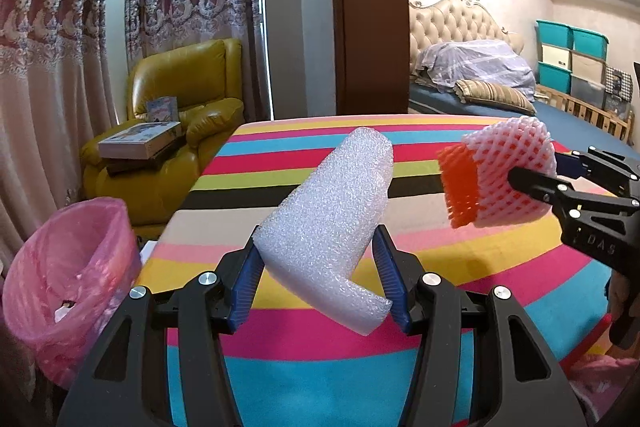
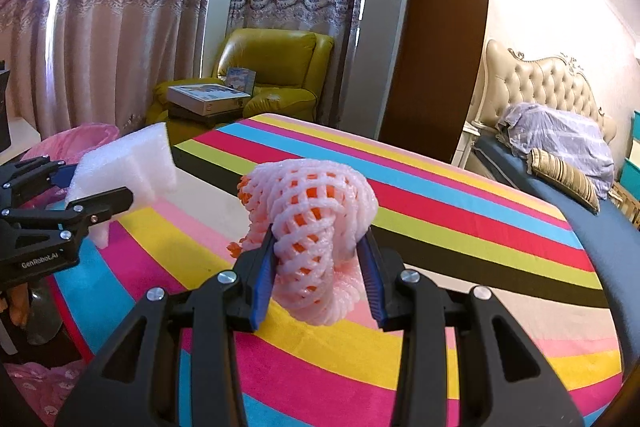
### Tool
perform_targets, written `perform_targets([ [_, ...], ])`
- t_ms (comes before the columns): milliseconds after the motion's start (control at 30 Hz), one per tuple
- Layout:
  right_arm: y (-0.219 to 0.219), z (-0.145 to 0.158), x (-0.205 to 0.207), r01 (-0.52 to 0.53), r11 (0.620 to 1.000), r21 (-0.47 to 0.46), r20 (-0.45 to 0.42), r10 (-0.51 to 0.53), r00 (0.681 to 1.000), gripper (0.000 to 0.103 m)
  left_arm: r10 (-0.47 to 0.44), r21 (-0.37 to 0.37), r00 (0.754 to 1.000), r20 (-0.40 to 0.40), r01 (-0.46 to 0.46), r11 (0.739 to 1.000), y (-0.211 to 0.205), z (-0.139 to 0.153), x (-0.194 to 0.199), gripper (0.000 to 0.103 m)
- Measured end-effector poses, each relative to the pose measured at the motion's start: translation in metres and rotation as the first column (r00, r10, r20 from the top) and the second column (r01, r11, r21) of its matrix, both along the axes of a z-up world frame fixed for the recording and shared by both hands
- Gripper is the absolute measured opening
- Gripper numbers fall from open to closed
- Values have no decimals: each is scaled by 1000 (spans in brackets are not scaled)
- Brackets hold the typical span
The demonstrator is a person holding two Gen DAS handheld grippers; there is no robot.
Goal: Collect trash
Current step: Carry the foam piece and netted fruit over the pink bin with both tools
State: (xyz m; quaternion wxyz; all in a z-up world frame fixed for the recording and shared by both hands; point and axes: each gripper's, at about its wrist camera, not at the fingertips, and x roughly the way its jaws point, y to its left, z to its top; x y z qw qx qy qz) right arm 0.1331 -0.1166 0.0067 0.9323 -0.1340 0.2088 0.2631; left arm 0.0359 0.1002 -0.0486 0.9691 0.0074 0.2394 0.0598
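My left gripper (image 1: 320,251) is shut on a white foam sheet piece (image 1: 332,223) and holds it above the striped table (image 1: 320,379). It also shows in the right wrist view (image 2: 100,199), with the foam (image 2: 128,163) at the left. My right gripper (image 2: 318,243) is shut on a pink foam fruit net (image 2: 316,215) with an orange net inside it, above the table (image 2: 460,219). In the left wrist view the right gripper (image 1: 540,175) holds the net (image 1: 508,171) at the right. A bin lined with a pink bag (image 1: 68,279) stands left of the table.
A yellow armchair (image 1: 180,107) with boxes on it stands behind the bin, by lace curtains. A brown post (image 1: 368,7) rises beyond the table's far edge. A bed (image 1: 480,75) and stacked storage boxes (image 1: 572,59) lie to the right.
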Motion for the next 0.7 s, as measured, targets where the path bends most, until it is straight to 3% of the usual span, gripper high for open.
perform_targets([
  [367, 18, 3, -17, -55, 998, -35, 15, 56, 998, 38, 56, -17, 998, 34, -55, 998, 29, 8, -27, 50],
  [700, 37, 26, -25, -158, 987, 19, 4, 158, 987, 38, 130, -8, 986, 104, -129, 992, 58, 30, -57, 50],
])
